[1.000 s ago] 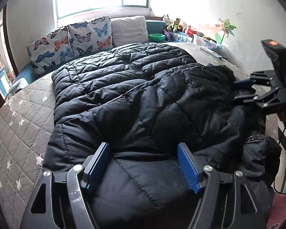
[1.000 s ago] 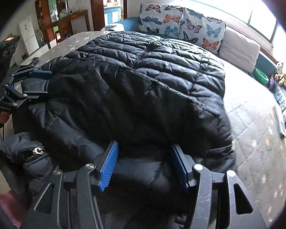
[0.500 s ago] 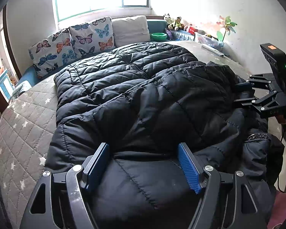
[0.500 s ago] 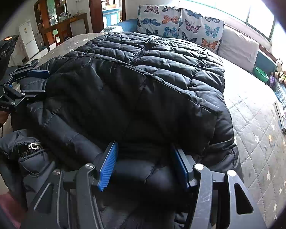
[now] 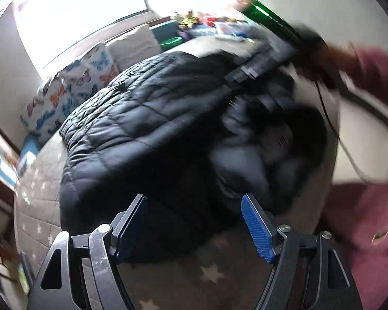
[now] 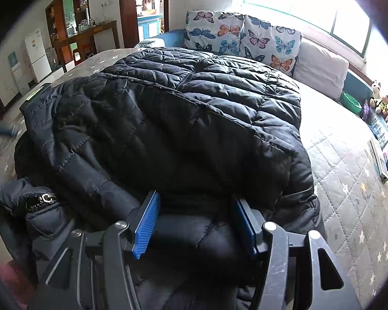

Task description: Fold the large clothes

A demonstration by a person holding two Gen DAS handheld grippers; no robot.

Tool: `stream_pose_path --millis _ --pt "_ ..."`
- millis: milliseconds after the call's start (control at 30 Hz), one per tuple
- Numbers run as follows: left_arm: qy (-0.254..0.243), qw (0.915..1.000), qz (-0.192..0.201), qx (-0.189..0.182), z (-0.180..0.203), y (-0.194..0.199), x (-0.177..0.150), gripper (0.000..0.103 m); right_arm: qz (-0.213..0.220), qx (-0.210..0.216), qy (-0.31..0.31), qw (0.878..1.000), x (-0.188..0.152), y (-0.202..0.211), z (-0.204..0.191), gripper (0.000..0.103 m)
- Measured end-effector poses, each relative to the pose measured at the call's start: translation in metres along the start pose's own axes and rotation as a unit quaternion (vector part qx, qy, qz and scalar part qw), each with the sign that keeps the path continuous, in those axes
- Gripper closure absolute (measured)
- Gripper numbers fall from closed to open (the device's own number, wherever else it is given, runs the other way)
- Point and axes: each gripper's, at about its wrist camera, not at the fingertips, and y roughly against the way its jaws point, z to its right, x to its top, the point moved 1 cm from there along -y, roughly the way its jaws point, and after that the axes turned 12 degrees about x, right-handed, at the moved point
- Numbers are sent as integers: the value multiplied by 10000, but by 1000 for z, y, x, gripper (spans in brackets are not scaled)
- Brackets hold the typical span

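A large black quilted down coat [image 6: 173, 118] lies spread on the bed, one side folded over its middle; it also shows, blurred, in the left wrist view [image 5: 152, 129]. My left gripper [image 5: 194, 219] is open and empty, raised over the coat's near edge and the mattress. My right gripper [image 6: 195, 222] is open with its blue pads either side of a thick fold at the coat's near edge. It also appears blurred at the upper right of the left wrist view [image 5: 261, 62], held by a hand in a pink sleeve. The left gripper is out of sight in the right wrist view.
The grey star-quilted mattress [image 6: 349, 170] extends to the right of the coat. Butterfly pillows [image 6: 240, 36] and a plain cushion [image 6: 320, 67] line the window side. Toys and boxes [image 6: 382, 108] sit along the right edge. A fur-trimmed hood [image 6: 38, 201] hangs off the near left.
My left gripper has swung quickly back and sideways off the coat, blurring its view; mattress now shows under it. My right gripper has moved forward, so the fold sits deeper between its pads.
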Motion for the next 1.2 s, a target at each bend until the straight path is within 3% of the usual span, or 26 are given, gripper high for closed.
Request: stream_pose_path --millis 100,367,500,733,767,800,833,933,1067,1200 --pt "-285 9994 28 208 19 -1 -8 24 -28 -59 -4 10000 7 10 -4 40" --pt "-253 9996 -15 -125 19 16 -24 23 267 -114 228 9993 -2 60 -18 40" --pt "-629 9977 225 76 40 20 -23 15 275 -130 277 9992 -12 72 -20 38" --pt "-927 9945 406 252 64 0 -9 15 -87 -209 629 9978 -47 73 -36 34" --pt "-944 9940 463 295 65 -1 -8 17 -164 -224 750 9968 -54 72 -40 33" --pt "-970 9927 578 430 66 -1 -6 26 -216 -232 827 9961 -60 72 -43 32" --pt "-987 9915 648 542 69 -2 -5 48 -251 -227 876 9956 -64 72 -45 31" --pt "-819 9933 661 479 63 -1 5 72 -399 -109 1108 9930 -78 67 -56 30" --pt "-567 9943 753 495 51 6 18 79 -556 -12 1637 9849 -94 55 -79 30" --pt "-198 9963 774 313 27 15 32 80 -219 -31 2093 9776 -87 50 -100 30"
